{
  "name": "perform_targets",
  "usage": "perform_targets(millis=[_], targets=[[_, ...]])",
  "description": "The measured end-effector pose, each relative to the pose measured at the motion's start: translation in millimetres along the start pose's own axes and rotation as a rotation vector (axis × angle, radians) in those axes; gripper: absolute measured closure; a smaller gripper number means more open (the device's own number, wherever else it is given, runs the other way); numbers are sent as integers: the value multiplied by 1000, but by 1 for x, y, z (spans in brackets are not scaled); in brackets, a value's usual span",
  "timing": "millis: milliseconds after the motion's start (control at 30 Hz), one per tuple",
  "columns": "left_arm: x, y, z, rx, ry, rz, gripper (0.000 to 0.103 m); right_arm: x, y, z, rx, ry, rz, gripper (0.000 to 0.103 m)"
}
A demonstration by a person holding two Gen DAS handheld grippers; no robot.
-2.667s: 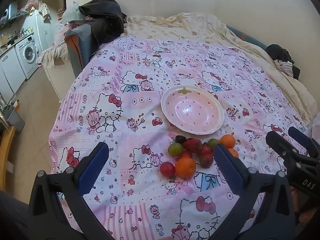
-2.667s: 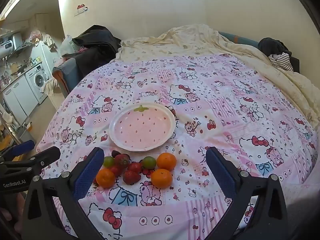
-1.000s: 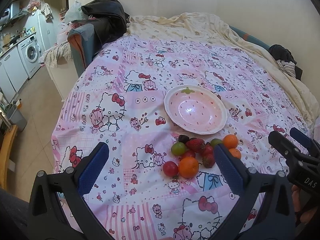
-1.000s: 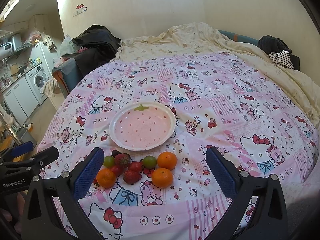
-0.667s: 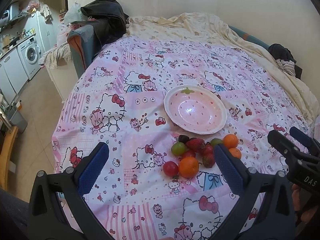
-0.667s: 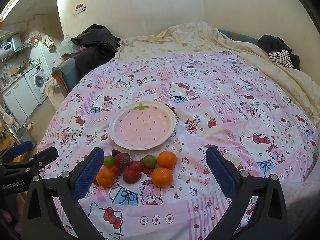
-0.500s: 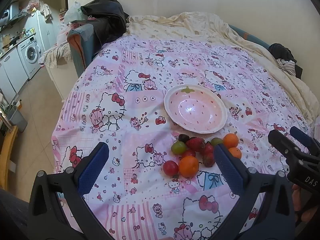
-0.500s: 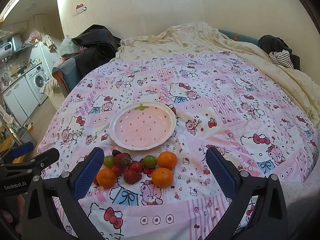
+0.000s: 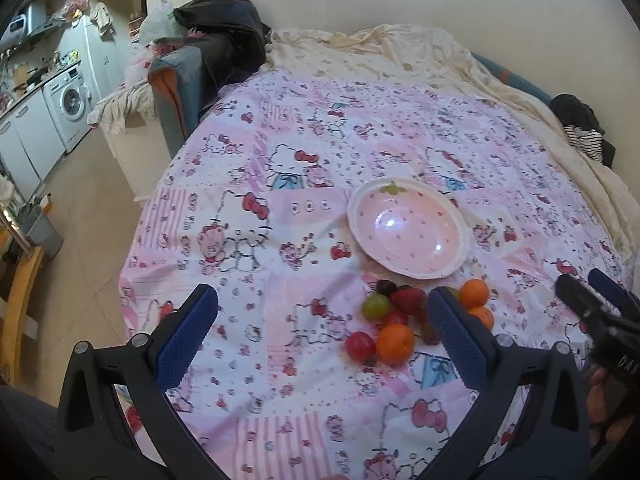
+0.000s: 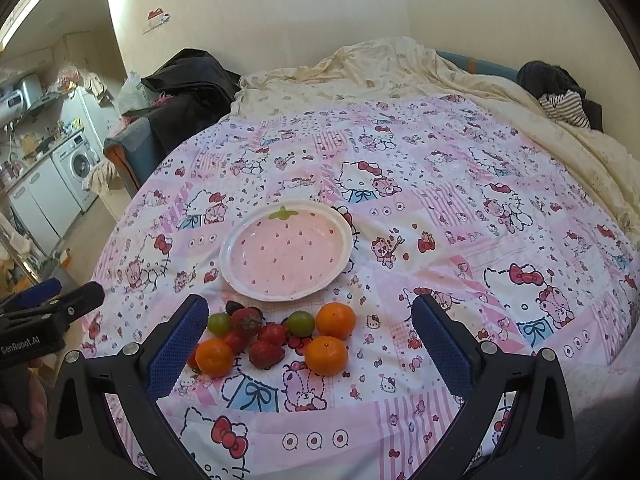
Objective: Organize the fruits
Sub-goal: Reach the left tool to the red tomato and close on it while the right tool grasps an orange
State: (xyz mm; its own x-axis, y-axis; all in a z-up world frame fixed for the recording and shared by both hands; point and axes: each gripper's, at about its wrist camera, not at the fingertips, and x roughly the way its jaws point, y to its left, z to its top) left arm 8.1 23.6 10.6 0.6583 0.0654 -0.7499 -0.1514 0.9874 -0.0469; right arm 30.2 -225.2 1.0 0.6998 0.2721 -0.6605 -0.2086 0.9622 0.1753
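- Fruit cluster point(image 10: 276, 340) of oranges, strawberries and green grapes lies on my pink cartoon quilt point(image 10: 440, 208), just before the empty strawberry plate point(image 10: 286, 251).
- I hold left gripper point(image 9: 320, 332) and right gripper point(image 10: 310, 340) wide apart, empty, above it.
- Washing machine point(image 9: 70, 106) stands far left.

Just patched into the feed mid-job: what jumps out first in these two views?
The pink strawberty-patterned plate sits bare in the middle of the cartoon-cat bedspread. Just in front of it lies a tight cluster of fruit: oranges, strawberries, green and dark grapes and small red fruits, none on the plate yet. The left gripper and right gripper both hover open above the bedspread, holding nothing.
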Motion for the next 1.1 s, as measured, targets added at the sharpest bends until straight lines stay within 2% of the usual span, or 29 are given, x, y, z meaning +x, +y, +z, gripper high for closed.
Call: perform_targets(millis=[167, 367, 567, 667, 700, 733, 933, 1100], targets=[[12, 16, 20, -2, 54, 61, 0, 20, -26, 21, 63, 100, 51, 0], [52, 28, 31, -20, 223, 57, 3, 53, -43, 38, 120, 229, 137, 2], [89, 8, 7, 17, 405, -20, 19, 92, -54, 35, 172, 396, 186, 16], [106, -2, -5, 10, 476, -40, 38, 105, -60, 26, 213, 455, 183, 21], [113, -3, -9, 1, 498, -44, 48, 106, -60, 24, 224, 465, 186, 21], [119, -4, -11, -15, 518, -51, 52, 107, -61, 23, 233, 472, 189, 21], [148, -8, -17, -128, 617, -90, 55, 107, -63, 23, 244, 458, 176, 21], [164, -6, -28, -232, 684, -95, 55, 109, -65, 23, 259, 451, 169, 21]])
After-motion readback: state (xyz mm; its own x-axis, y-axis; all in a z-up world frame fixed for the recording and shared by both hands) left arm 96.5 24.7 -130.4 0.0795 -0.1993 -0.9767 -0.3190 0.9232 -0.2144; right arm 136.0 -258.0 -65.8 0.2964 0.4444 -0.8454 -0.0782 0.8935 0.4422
